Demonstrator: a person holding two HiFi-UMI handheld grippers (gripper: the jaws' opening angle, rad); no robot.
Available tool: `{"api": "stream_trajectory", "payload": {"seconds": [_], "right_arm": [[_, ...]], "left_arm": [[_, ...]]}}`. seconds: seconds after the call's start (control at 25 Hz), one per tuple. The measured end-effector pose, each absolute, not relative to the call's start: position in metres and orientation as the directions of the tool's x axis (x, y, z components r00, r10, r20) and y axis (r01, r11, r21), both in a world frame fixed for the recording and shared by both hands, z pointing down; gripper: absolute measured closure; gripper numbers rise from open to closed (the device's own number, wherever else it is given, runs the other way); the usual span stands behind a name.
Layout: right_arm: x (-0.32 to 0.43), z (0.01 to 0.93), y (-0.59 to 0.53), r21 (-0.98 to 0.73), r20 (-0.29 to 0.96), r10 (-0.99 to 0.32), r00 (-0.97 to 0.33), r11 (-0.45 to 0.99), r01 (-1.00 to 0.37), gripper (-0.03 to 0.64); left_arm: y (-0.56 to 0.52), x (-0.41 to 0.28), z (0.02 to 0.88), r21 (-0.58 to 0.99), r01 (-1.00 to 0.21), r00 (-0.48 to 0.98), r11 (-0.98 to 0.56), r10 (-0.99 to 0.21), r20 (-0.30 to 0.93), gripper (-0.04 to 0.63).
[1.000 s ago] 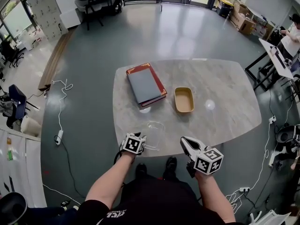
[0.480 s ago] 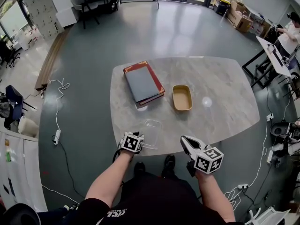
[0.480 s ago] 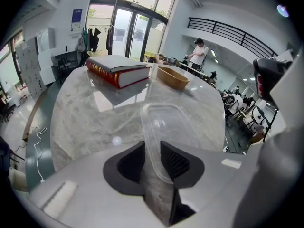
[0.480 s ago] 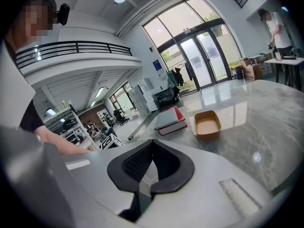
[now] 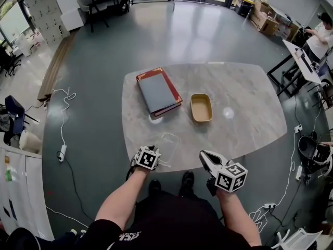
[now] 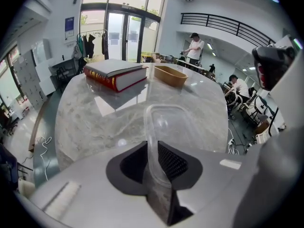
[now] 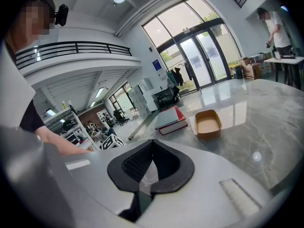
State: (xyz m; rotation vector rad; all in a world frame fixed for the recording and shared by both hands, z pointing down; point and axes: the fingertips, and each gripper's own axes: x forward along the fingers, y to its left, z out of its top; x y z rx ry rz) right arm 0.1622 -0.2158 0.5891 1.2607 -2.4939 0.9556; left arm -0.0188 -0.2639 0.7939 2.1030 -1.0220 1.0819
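Now | left tool [image 6: 153,152] pinches rim of clear tub [image 6: 175,123], faint in head view | right tool [image 7: 151,164] closed, empty

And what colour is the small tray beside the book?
Tan; the tray shows best in the head view.

The marble table [image 5: 250,113] carries a book [image 5: 158,92], tan tray [image 5: 201,108] and clear container [image 5: 167,142].

left tongs [image 6: 153,150]: forearm stretched forward, jaws clamped on clear container [image 6: 175,121] wall | right tongs [image 7: 151,146]: forearm forward, jaws together, empty
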Motion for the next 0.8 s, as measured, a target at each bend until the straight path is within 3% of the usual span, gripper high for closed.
{"api": "stream_trajectory", "payload": {"seconds": [0.8], "right_arm": [[0.141, 0.583, -0.216, -0.461, 0.411, -0.654, -0.636, 0.453, -0.763, 0.603]], "left_arm": [[-0.302, -0.03, 0.704, 0.186, -0.842, 0.478, -0.507, -0.54, 0.693, 0.529]]}}
